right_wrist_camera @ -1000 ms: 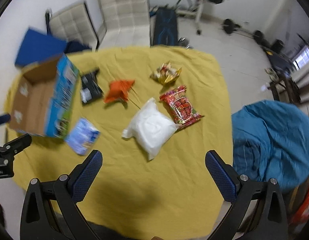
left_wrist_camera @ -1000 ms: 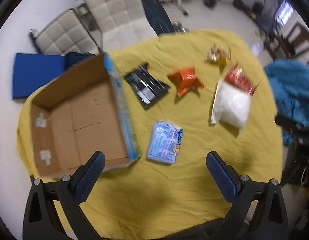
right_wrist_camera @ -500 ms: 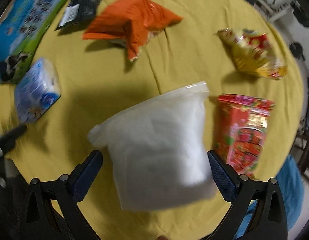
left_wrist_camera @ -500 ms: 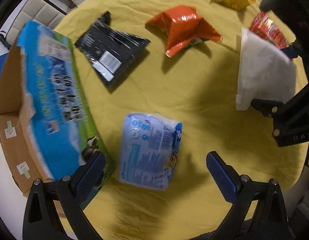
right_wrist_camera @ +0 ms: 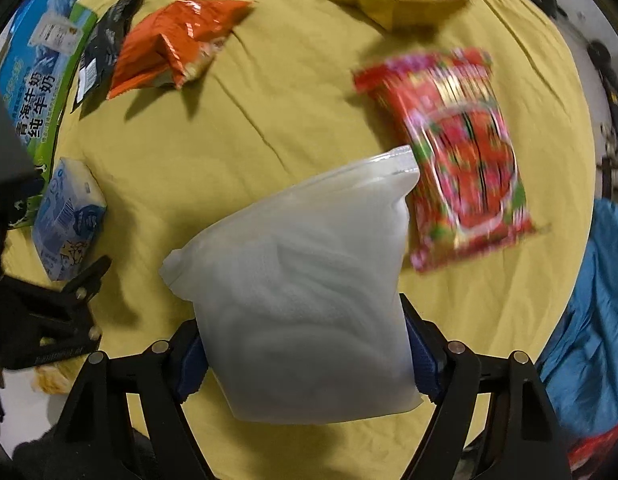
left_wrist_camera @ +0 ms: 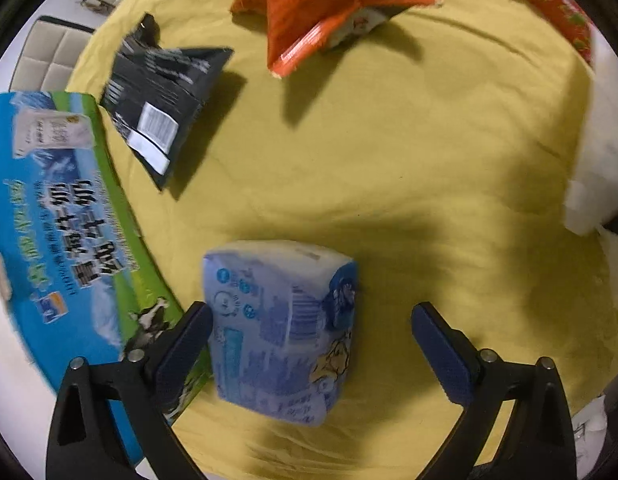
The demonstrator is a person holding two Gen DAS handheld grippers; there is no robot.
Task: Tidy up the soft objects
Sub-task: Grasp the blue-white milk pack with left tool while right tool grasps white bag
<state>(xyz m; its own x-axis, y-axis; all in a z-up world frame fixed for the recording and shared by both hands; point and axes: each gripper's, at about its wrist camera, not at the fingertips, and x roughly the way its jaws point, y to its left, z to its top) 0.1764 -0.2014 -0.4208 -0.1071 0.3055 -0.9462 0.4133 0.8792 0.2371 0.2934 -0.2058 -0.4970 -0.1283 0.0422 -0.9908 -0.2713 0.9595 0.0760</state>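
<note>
White pouch (right_wrist_camera: pixel 309 312) sits between the closing right claw (right_wrist_camera: pixel 305 364); the left claw (left_wrist_camera: pixel 309 344), wide, straddles a tissue pack (left_wrist_camera: pixel 281 328).

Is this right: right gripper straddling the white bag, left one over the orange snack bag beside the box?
Not quite. In the left wrist view the left gripper straddles the blue-white tissue pack beside the box, not the orange snack bag. Right gripper is closing around the white bag.

My left gripper (left_wrist_camera: pixel 311 344) is closing around the blue tissue pack (left_wrist_camera: pixel 281 330) on the yellow cloth (left_wrist_camera: pixel 389 160); left pad beside it, right pad well clear. Milk carton box (left_wrist_camera: pixel 61 232) at left, black pouch (left_wrist_camera: pixel 161 100) and orange bag (left_wrist_camera: pixel 325 8) beyond.
</note>
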